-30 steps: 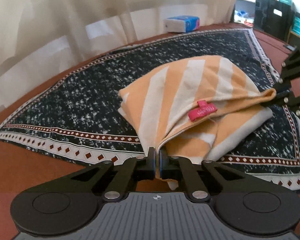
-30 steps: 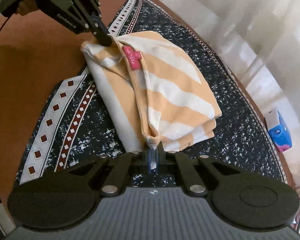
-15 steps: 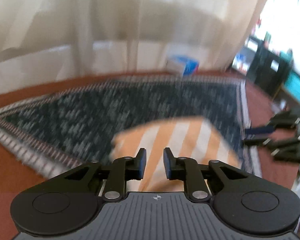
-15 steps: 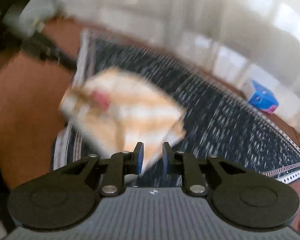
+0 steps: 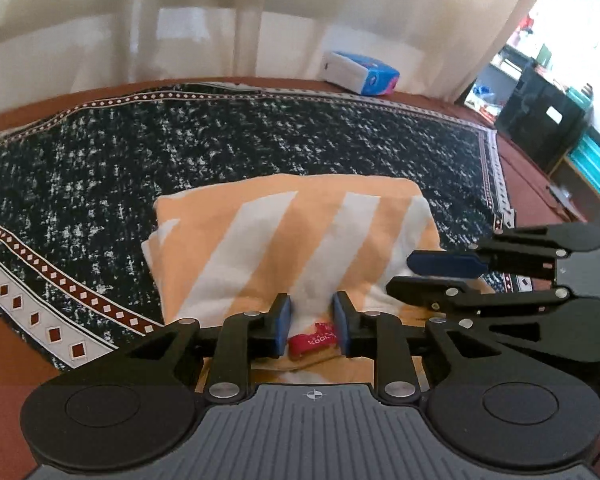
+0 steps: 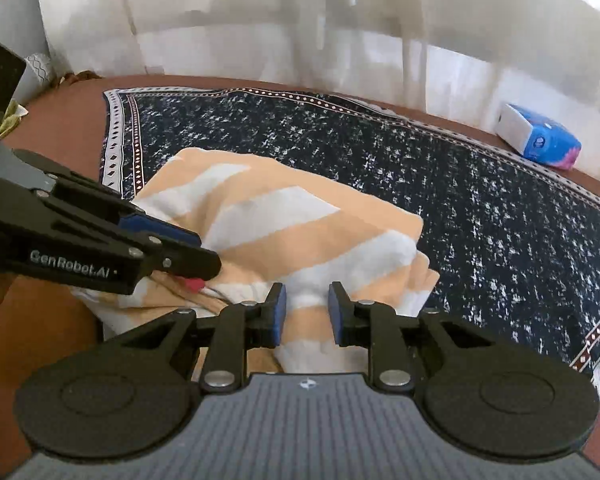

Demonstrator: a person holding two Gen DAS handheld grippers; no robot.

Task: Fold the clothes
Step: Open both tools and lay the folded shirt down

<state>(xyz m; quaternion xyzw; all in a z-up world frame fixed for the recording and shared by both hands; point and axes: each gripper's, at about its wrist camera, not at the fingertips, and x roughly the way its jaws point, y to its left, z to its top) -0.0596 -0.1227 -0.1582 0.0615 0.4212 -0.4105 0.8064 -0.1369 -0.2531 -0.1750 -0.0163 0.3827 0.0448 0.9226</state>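
Both claws have let go of the folded orange-and-white striped garment (image 5: 284, 236) since a second ago, when each was clamped on one of its corners; it now lies as a flat bundle on the black-and-white speckled cloth (image 5: 100, 168) covering the brown counter (image 5: 4, 344).

Only the left wrist view shows the garment's red label (image 5: 313, 338) plainly, sitting between the left claw (image 5: 311, 322) fingers at the garment's near edge; the right wrist view shows just a red sliver of it under the left claw (image 6: 204, 256). Only the right wrist view shows the bundle's layered right edge.

Both claws point down at the garment from its near side, side by side. Left claw: parted, nothing pinched. Right claw (image 6: 306, 308): jaws opening, over the fabric without pressing it.

A blue-and-white tissue pack (image 5: 360, 74) lies beyond the garment, past the cloth's far edge.
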